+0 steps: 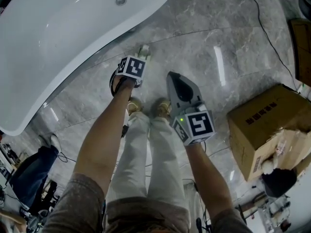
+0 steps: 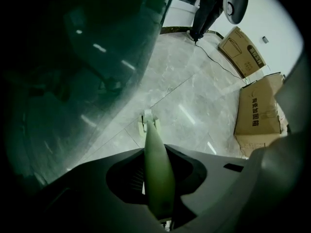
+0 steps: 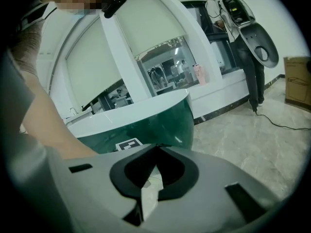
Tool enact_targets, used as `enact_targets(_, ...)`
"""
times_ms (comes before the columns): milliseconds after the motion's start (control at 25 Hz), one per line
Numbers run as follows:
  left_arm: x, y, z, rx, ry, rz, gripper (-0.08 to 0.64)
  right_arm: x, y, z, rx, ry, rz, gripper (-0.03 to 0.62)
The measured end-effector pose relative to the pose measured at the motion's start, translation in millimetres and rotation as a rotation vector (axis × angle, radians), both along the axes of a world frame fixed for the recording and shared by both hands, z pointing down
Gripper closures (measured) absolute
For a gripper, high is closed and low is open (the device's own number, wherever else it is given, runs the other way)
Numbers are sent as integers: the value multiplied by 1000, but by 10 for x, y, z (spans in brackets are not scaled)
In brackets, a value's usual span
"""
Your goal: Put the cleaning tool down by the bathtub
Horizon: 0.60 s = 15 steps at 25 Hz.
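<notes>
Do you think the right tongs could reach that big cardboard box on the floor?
Probably yes. The right tongs look shut and empty, and only open floor lies between them and the cardboard box off to their side. It would likely take a lean or a step that way.

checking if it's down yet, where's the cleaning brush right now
Head view, left of centre: the brush is clamped in the left gripper, pointing down, its head near the floor beside the bathtub.
</notes>
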State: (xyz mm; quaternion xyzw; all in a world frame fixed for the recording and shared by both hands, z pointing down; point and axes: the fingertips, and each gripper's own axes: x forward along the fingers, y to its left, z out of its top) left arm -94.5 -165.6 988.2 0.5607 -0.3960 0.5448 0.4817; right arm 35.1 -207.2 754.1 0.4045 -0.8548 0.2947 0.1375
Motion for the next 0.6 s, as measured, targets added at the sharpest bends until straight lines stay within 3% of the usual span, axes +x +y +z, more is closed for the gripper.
enact_targets(320,25,37,44,-25,10,-41,466,71,-20,45,-27,2,10,592)
enact_targets(600,42,3,34,0,11,-51,458,79,-61,37,-25,-1,9,592)
